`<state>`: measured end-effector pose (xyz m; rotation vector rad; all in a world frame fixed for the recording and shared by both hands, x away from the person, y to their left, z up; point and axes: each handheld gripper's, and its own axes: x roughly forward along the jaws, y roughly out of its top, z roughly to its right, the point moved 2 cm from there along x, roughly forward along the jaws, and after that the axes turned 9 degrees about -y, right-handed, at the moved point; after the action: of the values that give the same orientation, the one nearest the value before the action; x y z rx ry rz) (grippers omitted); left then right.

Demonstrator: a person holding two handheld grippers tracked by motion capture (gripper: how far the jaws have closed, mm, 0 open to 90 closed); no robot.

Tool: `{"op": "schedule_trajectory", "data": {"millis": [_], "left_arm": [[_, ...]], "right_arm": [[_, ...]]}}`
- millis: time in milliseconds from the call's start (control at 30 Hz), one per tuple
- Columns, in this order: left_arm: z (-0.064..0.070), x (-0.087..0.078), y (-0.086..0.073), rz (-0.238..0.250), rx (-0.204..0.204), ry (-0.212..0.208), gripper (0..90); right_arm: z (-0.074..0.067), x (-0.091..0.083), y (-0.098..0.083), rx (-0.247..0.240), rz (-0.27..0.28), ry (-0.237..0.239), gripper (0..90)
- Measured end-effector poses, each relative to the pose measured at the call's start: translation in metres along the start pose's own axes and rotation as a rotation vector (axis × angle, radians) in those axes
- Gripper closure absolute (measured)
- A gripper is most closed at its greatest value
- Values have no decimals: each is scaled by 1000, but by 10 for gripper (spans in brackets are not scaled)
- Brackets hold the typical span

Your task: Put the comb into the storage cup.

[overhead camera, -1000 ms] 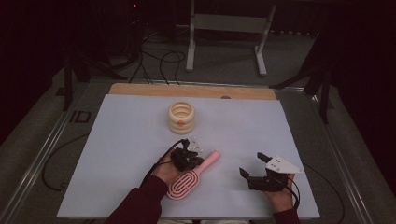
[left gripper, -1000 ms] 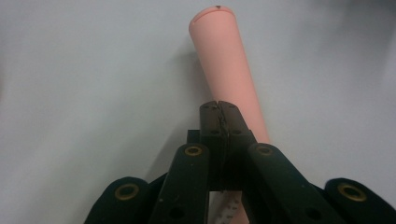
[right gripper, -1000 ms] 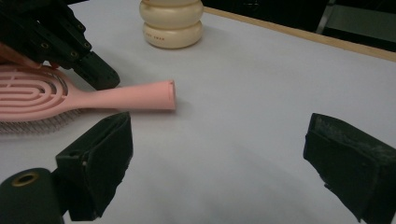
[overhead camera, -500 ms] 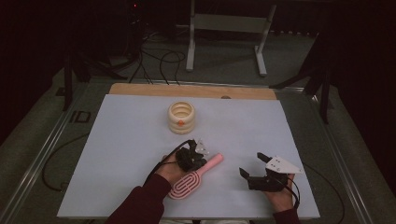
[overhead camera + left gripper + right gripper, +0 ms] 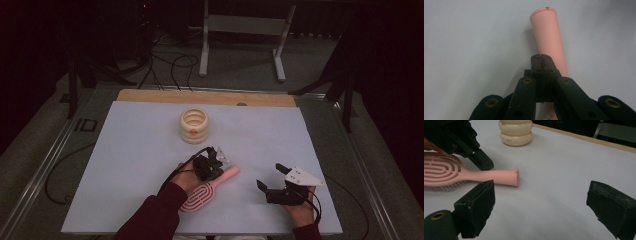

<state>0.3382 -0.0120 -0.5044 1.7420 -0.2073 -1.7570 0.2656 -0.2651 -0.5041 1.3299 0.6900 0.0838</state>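
A pink hairbrush [image 5: 201, 198] lies flat on the white table near the front edge, its handle [image 5: 547, 30] pointing right and away. My left gripper [image 5: 214, 161] hovers over the handle close to the brush head. Its jaws are shut on each other with nothing between them, and the handle passes underneath [image 5: 541, 58]. In the right gripper view the left gripper's tip [image 5: 482, 162] sits just behind the handle of the brush [image 5: 499, 176]. My right gripper [image 5: 270, 176] stands open to the right of the brush, with bare table between its pads [image 5: 541, 202].
A cream ribbed round container [image 5: 194, 125] stands at the middle of the table, behind the brush [image 5: 516, 131]. The white sheet [image 5: 130, 150] ends at a wooden strip [image 5: 200, 97] at the back. Cables and a metal stand [image 5: 240, 25] lie on the floor beyond.
My left gripper has crept a little to the right along the brush handle. The brush and the right gripper have stayed put.
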Motion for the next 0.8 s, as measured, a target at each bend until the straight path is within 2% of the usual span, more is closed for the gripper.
{"op": "schedule_trajectory", "data": {"millis": [367,633,800], "left_arm": [[11,5,7,-20,37,-27,898],[17,6,4,-5,37,-60,897],[20,5,-1,11,36,-61,895]], "right_arm": [[1,-1,0,0,0,3,84],[1,0,0,3,1,2,84],[0,0,0,4,1,1,84]]}}
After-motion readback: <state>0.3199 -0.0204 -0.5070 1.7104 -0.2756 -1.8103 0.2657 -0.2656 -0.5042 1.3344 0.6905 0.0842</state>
